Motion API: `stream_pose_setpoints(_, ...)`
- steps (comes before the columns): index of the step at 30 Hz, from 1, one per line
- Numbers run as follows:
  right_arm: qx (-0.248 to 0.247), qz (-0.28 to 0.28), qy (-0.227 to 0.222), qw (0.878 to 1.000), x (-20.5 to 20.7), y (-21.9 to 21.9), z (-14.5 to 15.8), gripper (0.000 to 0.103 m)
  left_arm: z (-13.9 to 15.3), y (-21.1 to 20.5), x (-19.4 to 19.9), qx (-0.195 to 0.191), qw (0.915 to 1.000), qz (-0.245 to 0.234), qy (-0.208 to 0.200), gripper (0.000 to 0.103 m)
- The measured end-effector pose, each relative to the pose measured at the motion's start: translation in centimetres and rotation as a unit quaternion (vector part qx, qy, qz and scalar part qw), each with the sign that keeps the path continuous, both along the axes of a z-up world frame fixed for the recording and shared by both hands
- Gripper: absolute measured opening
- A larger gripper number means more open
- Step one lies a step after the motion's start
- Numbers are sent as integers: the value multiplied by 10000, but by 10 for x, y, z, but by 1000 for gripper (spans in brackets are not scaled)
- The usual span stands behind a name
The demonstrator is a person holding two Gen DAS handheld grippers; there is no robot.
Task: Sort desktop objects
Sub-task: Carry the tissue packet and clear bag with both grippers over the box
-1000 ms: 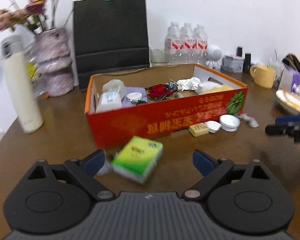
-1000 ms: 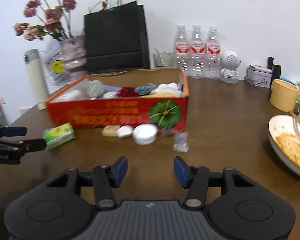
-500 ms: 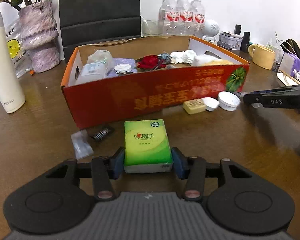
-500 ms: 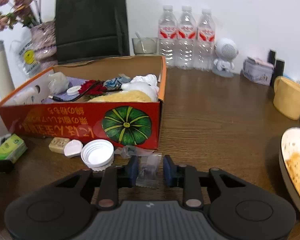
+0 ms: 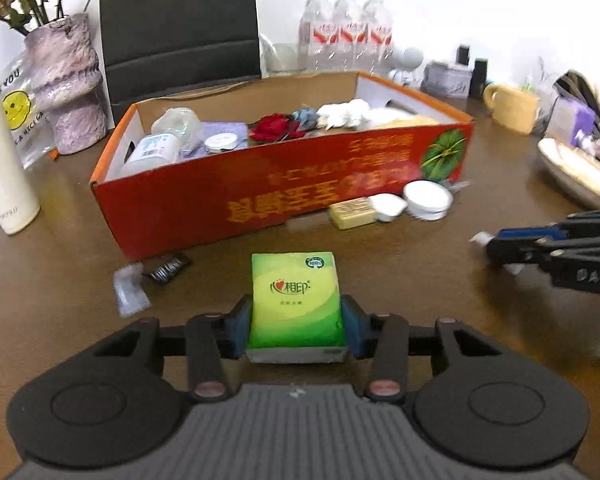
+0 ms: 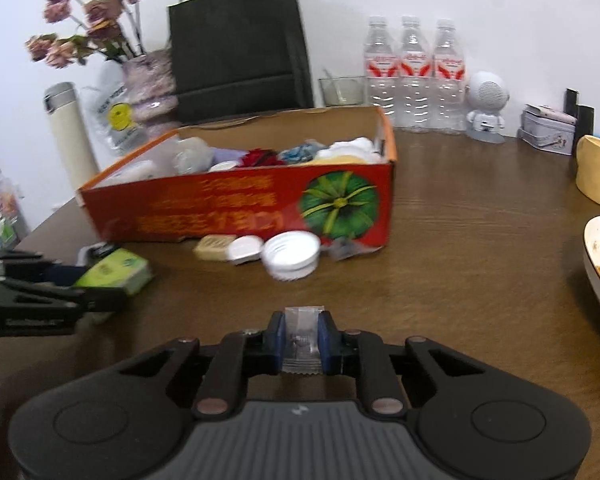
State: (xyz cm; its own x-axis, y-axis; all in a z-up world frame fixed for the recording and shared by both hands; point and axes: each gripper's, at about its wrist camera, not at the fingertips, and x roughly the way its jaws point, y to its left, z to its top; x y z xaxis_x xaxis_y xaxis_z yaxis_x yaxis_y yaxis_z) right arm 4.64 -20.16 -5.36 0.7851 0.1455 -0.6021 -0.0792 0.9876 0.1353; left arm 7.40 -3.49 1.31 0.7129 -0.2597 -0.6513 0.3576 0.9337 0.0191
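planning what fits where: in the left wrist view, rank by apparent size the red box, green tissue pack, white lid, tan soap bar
1. red box
2. green tissue pack, though nearness to the camera enlarges it
3. white lid and tan soap bar: look alike, not ranked

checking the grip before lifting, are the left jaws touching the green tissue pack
Touching. The left wrist view shows both blue pads of the left gripper pressed against the sides of the green tissue pack.

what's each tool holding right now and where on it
Left tool clamps the green tissue pack by its two long sides, near end. Right tool pinches the small clear plastic sachet by its side edges.
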Motion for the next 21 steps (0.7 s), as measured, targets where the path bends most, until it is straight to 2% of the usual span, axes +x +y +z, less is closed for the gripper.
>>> stream_pose_setpoints(8,153,14,-457,9988,-34,11,32,16,25,6,-62,-387,9972,404,-486,46)
stream_pose_setpoints(13,138,-55,-652,9978,-61,23,50,16,47,23,-104,-699,9927,531,-824,46)
stream_pose_setpoints(16,91,-35,-823,9966,-79,30,59,16,52,32,-117,-759,9910,726,-828,46)
stream_pose_setpoints(21,193,124,-1108,9936,-106,38,67,16,62,39,-137,-846,9821,1205,-1179,46)
